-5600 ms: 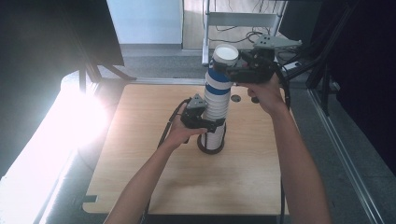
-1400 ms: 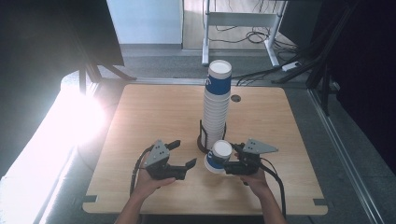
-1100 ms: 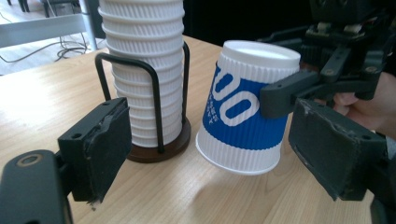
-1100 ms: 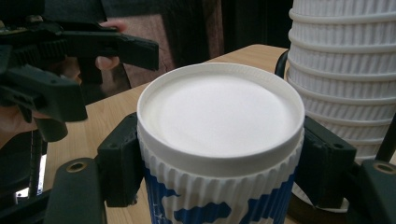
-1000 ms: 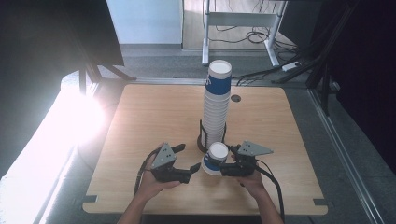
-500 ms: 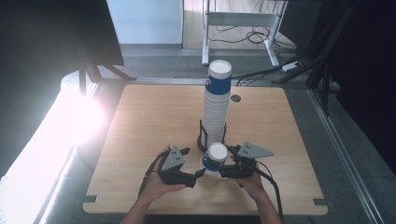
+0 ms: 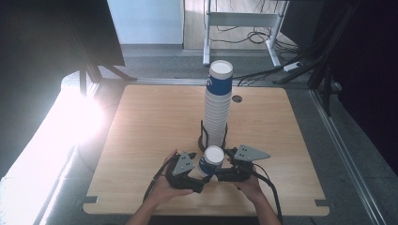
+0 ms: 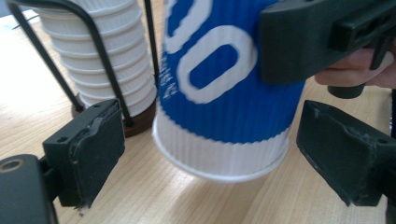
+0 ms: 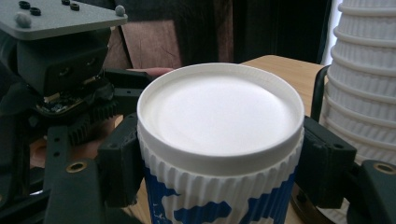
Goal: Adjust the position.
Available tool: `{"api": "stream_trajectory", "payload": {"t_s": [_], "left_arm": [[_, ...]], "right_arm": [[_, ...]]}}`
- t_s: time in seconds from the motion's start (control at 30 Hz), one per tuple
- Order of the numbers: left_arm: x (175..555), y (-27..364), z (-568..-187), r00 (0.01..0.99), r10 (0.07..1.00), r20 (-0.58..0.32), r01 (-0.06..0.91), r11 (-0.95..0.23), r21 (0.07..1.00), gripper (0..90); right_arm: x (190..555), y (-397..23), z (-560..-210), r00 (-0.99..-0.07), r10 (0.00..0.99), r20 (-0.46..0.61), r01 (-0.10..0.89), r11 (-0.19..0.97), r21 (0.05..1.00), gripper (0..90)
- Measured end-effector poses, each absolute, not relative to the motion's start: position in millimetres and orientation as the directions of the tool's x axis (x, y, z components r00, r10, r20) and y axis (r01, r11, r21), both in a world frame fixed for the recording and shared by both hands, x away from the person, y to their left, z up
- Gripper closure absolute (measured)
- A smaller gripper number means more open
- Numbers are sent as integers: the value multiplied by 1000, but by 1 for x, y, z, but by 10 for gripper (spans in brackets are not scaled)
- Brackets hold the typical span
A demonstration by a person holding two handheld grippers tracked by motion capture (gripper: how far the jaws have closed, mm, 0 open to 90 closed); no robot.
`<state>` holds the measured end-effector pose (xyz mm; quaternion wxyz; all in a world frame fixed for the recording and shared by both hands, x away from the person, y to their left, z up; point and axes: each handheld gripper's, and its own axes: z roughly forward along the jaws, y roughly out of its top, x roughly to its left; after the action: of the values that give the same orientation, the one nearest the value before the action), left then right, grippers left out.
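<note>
We watch from above, person's side, facing forward and down over whole table [image 7: 141, 122]. We ride left gripper: very close, looking along tabletop at cup [image 8: 224, 93] base. We ride right gripper: close, facing same cup near its top. All share cup and stack [image 7: 217, 110].

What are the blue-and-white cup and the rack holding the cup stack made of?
The cup looks like matte paper: its wall is finely ribbed with printed blue. The rack seems thin black metal wire, smooth and bent into loops, on a dark round base, possibly wood.
</note>
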<state>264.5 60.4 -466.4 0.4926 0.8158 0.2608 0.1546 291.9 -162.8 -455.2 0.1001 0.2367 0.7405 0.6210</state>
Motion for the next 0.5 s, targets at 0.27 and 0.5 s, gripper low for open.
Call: {"api": "stream_trajectory", "payload": {"t_s": [0.27, 0.5], "left_arm": [[263, 53, -473, 813, 582, 12, 261, -383, 886, 125], [262, 51, -478, 811, 584, 36, 249, -400, 882, 170]], "right_arm": [[289, -157, -455, -880, 451, 148, 225, 121, 967, 273], [289, -155, -457, -881, 452, 139, 225, 142, 964, 270]]}}
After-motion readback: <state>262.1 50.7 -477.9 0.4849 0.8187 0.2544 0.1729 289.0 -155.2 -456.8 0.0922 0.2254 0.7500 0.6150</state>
